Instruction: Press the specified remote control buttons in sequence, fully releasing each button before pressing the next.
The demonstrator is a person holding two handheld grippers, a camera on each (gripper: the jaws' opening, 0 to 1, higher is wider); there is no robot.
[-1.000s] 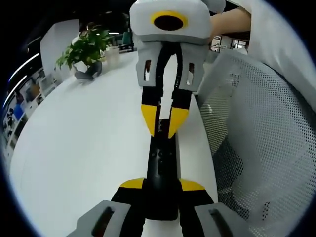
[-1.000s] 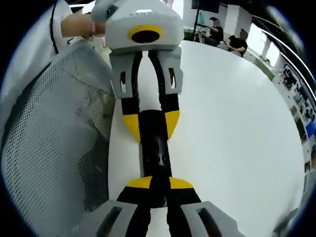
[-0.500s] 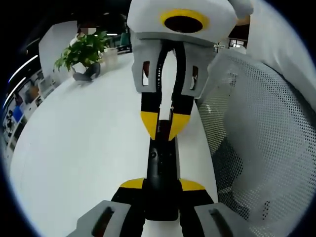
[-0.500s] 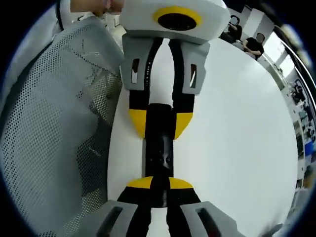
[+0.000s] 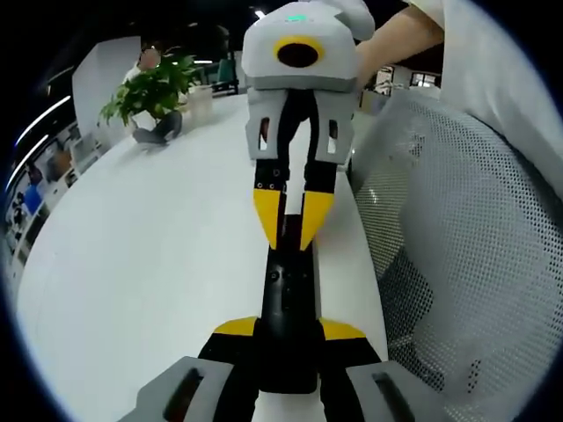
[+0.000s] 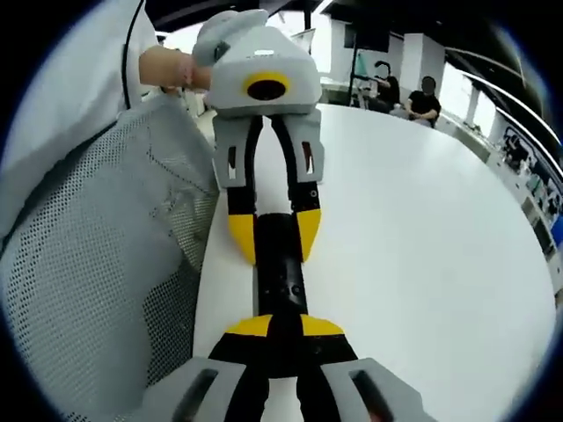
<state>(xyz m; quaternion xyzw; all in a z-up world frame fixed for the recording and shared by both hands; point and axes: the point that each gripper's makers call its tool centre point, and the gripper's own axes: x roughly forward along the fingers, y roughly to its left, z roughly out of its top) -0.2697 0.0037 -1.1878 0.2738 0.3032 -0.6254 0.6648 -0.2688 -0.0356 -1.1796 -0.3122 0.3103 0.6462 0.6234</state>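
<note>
No text, brand, number or sign can be read in these pictures. The black remote control (image 5: 288,316) has small buttons, but their marks are too small and blurred to read in the left gripper view and also in the right gripper view. The grey housings of the grippers carry no readable label.

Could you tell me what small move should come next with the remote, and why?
Probably hold the remote steady in the left gripper, which is shut on its near end, and bring the right gripper down tip-first onto the next button. Its fingers are closed at the remote's far end above the white table, though I cannot tell whether they touch it.
</note>
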